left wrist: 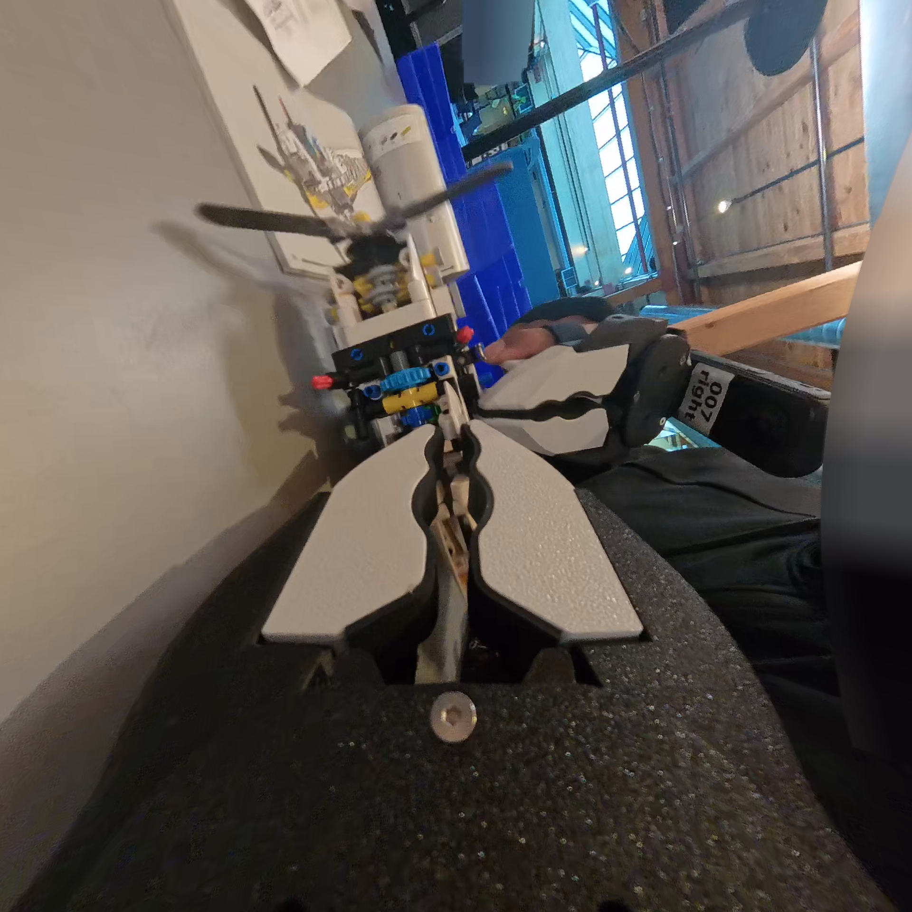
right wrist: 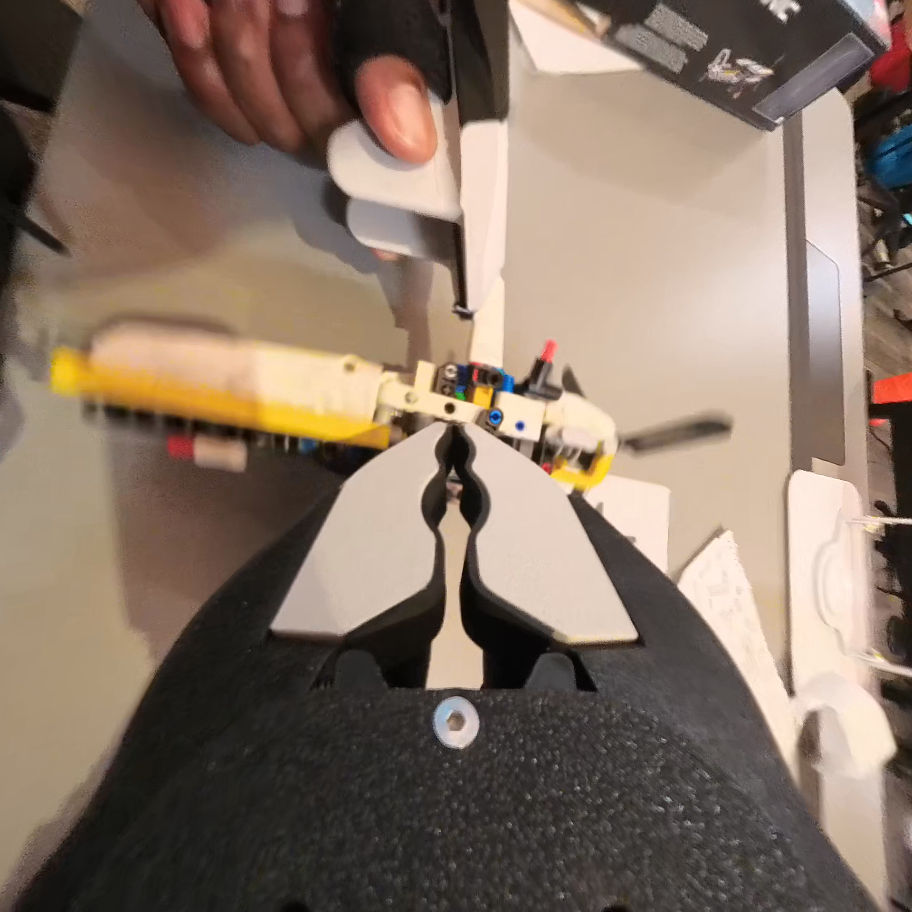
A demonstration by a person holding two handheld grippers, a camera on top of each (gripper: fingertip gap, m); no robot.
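A toy helicopter model built of white, yellow and black bricks (left wrist: 395, 375) stands off the beige table, its black rotor (left wrist: 345, 222) blurred. My left gripper (left wrist: 451, 429) is shut on a white beam (left wrist: 456, 486) at the model's near end. My right gripper (right wrist: 451, 429) is shut, its tips against the middle of the model (right wrist: 469, 395); whether they pinch a small part is hidden. It also shows in the left wrist view (left wrist: 486, 407), closed at the model's right side. The left gripper (right wrist: 466, 306) comes down from above in the right wrist view, a hand (right wrist: 395, 113) on it.
A white cylinder (left wrist: 404, 153), blue bins (left wrist: 474, 222) and a printed sheet with a picture (left wrist: 316, 163) lie beyond the model. A black box (right wrist: 740, 49), a white moulded tray (right wrist: 829, 567) and paper sheets (right wrist: 720, 592) sit on the table (right wrist: 641, 247) to the right. My hands' fingertips stand some 5 cm from each other.
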